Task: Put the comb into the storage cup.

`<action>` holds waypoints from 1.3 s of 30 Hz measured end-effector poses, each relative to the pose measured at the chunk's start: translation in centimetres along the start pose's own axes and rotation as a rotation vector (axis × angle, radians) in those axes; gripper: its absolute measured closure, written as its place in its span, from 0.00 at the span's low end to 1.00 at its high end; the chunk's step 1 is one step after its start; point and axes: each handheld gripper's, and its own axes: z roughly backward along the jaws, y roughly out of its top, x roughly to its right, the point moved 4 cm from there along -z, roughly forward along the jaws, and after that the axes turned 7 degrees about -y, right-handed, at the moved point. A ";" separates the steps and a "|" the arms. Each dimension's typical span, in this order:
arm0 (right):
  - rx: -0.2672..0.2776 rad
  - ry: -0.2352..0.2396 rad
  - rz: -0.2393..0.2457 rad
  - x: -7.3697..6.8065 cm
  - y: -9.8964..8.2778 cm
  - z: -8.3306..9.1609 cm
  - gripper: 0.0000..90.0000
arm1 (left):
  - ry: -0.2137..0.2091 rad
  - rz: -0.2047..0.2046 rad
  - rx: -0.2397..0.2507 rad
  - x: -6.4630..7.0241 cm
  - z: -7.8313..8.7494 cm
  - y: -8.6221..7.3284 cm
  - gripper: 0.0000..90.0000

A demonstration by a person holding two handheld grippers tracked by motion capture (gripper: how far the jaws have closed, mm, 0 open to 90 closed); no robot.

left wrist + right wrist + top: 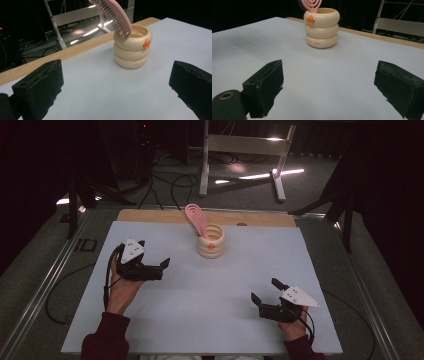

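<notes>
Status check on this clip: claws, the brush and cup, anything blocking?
Left claw open, empty, nearer the cup. Right claw open, empty, near table edge. Pink hairbrush stands tilted in the cream ringed cup, untouched. Nothing on the table between claws and cup.

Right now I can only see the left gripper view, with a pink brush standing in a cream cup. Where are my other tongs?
Observer: The right tongs are near the front right of the table, well apart from the cup.
Operator: Are they holding something?
Observer: No, they are wide open, and the right gripper view has bare table between them.
Operator: What's the back of the brush like?
Observer: The brush has a spiral cut-out pattern on its back.
</notes>
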 end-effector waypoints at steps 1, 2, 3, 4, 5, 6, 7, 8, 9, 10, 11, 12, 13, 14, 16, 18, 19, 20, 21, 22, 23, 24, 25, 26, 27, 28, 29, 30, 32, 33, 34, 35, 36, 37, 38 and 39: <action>-0.001 -0.001 -0.003 0.0 0.0 0.0 0.10 | 0.001 0.003 0.003 0.0 0.2 -0.1 0.00; 0.000 -0.002 -0.003 0.1 0.0 0.0 0.10 | 0.000 0.010 0.011 -0.1 0.4 -0.3 0.00; 0.000 -0.002 -0.003 0.1 0.0 0.0 0.10 | 0.000 0.010 0.011 -0.1 0.4 -0.3 0.00; 0.000 -0.003 -0.004 0.1 0.0 0.0 0.10 | 0.002 0.017 0.016 -0.1 0.7 -0.7 0.00; 0.000 -0.004 -0.003 0.1 0.0 0.0 0.10 | 0.014 0.017 0.020 -0.1 1.1 -1.0 0.00; 0.000 -0.004 -0.003 0.1 0.0 0.0 0.10 | 0.017 0.018 0.021 -0.1 1.2 -1.2 0.00; 0.000 -0.004 -0.003 0.1 0.0 0.0 0.10 | 0.017 0.018 0.021 -0.1 1.2 -1.2 0.00; 0.000 -0.003 0.000 0.1 0.0 0.0 0.10 | 0.017 0.018 0.021 -0.1 1.2 -1.2 0.00; 0.000 -0.003 0.000 0.1 0.0 0.0 0.10 | 0.029 0.021 0.035 -0.2 1.8 -1.8 0.00; -0.003 -0.002 0.000 0.0 0.0 0.0 0.10 | 0.035 0.016 0.034 -0.2 1.9 -2.1 0.00; -0.003 -0.002 0.000 0.0 0.0 0.0 0.10 | 0.035 0.016 0.034 -0.2 1.9 -2.1 0.00; -0.002 -0.001 0.001 0.0 0.0 0.0 0.10 | 0.048 0.012 0.031 -0.3 2.3 -2.6 0.00; -0.001 -0.001 0.001 0.0 0.0 0.0 0.10 | 0.047 0.017 0.033 -0.3 2.4 -2.8 0.00; -0.001 -0.001 0.001 0.0 0.0 0.0 0.10 | 0.047 0.017 0.033 -0.3 2.4 -2.8 0.00; -0.002 -0.001 -0.002 0.1 0.0 0.0 0.10 | 0.048 0.027 0.039 -0.3 2.9 -3.5 0.00; 0.001 -0.003 -0.004 0.1 0.0 0.0 0.10 | 0.049 0.029 0.048 -0.2 3.3 -4.0 0.00; 0.001 -0.003 -0.004 0.1 0.0 0.0 0.10 | 0.047 0.030 0.053 -0.1 3.4 -4.2 0.00; 0.002 -0.002 -0.003 0.1 0.0 0.0 0.10 | 0.045 0.029 0.059 0.0 3.6 -4.5 0.00; 0.002 -0.002 -0.003 0.1 0.0 0.0 0.10 | 0.043 0.031 0.072 0.0 3.8 -4.7 0.00; 0.003 -0.003 -0.002 0.1 0.0 0.0 0.10 | 0.039 0.033 0.079 0.0 4.0 -5.0 0.00; 0.005 -0.004 -0.002 0.1 0.0 0.0 0.10 | 0.038 0.037 0.088 0.0 4.1 -5.2 0.00; 0.009 -0.005 -0.001 0.1 0.1 0.1 0.10 | 0.041 0.039 0.093 0.0 4.3 -5.5 0.00; 0.012 -0.007 -0.007 0.1 0.1 0.2 0.10 | 0.043 0.039 0.099 0.0 4.4 -5.8 0.00; 0.014 -0.011 -0.005 0.2 0.1 0.2 0.10 | 0.044 0.043 0.103 0.0 4.6 -6.0 0.00; 0.014 -0.013 -0.004 0.3 0.1 0.2 0.10 | 0.047 0.044 0.103 0.0 4.7 -6.2 0.00; 0.015 -0.014 -0.006 0.4 0.1 0.3 0.10 | 0.053 0.046 0.102 0.0 4.8 -6.4 0.00; 0.017 -0.013 -0.009 0.4 0.1 0.3 0.10 | 0.056 0.043 0.104 0.0 4.9 -6.6 0.00; 0.017 -0.015 -0.008 0.4 0.1 0.3 0.10 | 0.058 0.041 0.108 0.1 5.0 -6.8 0.00; 0.017 -0.015 -0.009 0.4 0.2 0.4 0.10 | 0.068 0.042 0.111 0.1 5.2 -7.2 0.00; 0.018 -0.015 -0.008 0.4 0.2 0.4 0.10 | 0.070 0.045 0.111 0.1 5.3 -7.4 0.00; 0.020 -0.015 -0.007 0.5 0.2 0.4 0.10 | 0.074 0.052 0.115 0.1 5.5 -7.6 0.00; 0.022 -0.012 -0.004 0.5 0.2 0.5 0.10 | 0.078 0.060 0.122 0.0 5.6 -7.8 0.00; 0.023 -0.009 -0.003 0.5 0.2 0.5 0.10 | 0.084 0.068 0.126 -0.1 5.8 -8.1 0.00; 0.027 -0.010 0.000 0.5 0.3 0.6 0.10 | 0.091 0.071 0.130 -0.1 6.0 -8.3 0.00; 0.030 -0.007 0.001 0.6 0.3 0.6 0.10 | 0.096 0.079 0.137 -0.1 6.2 -8.5 0.00; 0.031 -0.009 0.004 0.7 0.4 0.7 0.10 | 0.095 0.084 0.140 -0.1 6.3 -8.7 0.00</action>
